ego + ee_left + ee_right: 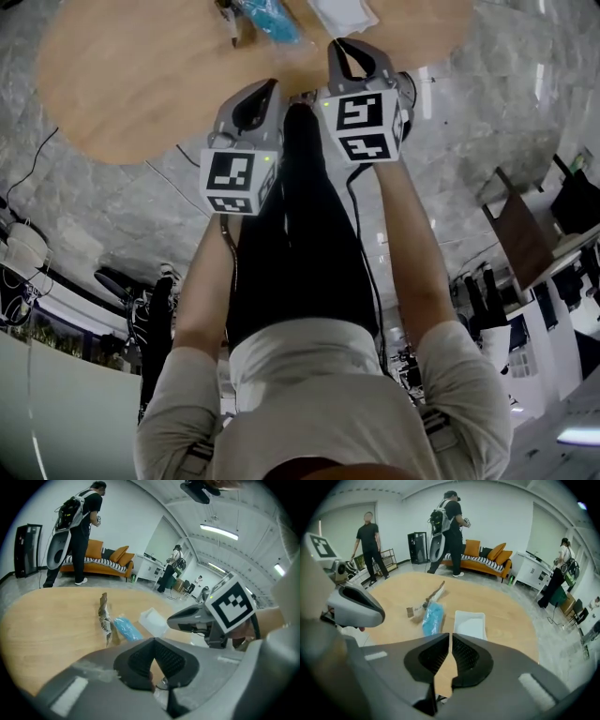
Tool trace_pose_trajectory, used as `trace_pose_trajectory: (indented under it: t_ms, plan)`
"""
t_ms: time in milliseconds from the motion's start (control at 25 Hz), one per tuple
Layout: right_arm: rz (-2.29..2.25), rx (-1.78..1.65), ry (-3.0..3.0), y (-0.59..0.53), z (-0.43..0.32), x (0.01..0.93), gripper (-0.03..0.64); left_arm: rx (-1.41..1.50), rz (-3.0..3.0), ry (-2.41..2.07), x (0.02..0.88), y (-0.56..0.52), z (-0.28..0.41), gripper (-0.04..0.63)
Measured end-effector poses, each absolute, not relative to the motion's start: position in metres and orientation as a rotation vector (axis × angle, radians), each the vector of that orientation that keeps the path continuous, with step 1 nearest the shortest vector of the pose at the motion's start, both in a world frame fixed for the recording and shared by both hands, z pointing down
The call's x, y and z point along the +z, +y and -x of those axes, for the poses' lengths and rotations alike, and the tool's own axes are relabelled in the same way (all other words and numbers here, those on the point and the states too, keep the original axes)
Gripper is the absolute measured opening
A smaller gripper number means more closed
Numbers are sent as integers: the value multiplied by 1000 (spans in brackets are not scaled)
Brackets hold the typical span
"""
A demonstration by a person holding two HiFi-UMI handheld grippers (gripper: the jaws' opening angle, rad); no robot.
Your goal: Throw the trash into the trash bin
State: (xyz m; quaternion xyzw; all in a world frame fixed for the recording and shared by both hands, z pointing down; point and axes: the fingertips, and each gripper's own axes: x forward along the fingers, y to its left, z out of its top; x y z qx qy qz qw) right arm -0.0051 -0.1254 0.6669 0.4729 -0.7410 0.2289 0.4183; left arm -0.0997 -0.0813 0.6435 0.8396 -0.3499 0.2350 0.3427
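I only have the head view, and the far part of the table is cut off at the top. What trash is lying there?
Observer: The right gripper view shows three pieces close together on the table: a brown wrapper, a blue packet and a white tray.
Operator: Is either gripper carrying anything?
Observer: No. The left gripper has its jaws together, the right gripper shows only a thin slit, and both are empty.
Operator: Anyone at the table?
Observer: Nobody at it. A person wearing a backpack stands beyond its far edge, in front of an orange sofa.
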Motion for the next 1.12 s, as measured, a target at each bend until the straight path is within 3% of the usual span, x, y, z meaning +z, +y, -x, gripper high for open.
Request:
trace_pose_trajectory:
  t_ms: [120, 800, 1000, 1120]
  plan:
    - [-1101, 558, -1840, -132, 6, 683, 81, 622, -2169, -901, 648, -82, 100, 18]
    - [-897, 532, -1709, -142, 4, 728, 80, 621, -2114, -931, 661, -93, 98, 18]
    - [-881, 463, -1663, -142, 5, 737, 15, 623, -2100, -922, 664, -91, 100, 18]
    - [-879, 448, -1684, -141, 7, 732, 11, 613, -2100, -925, 662, -92, 100, 18]
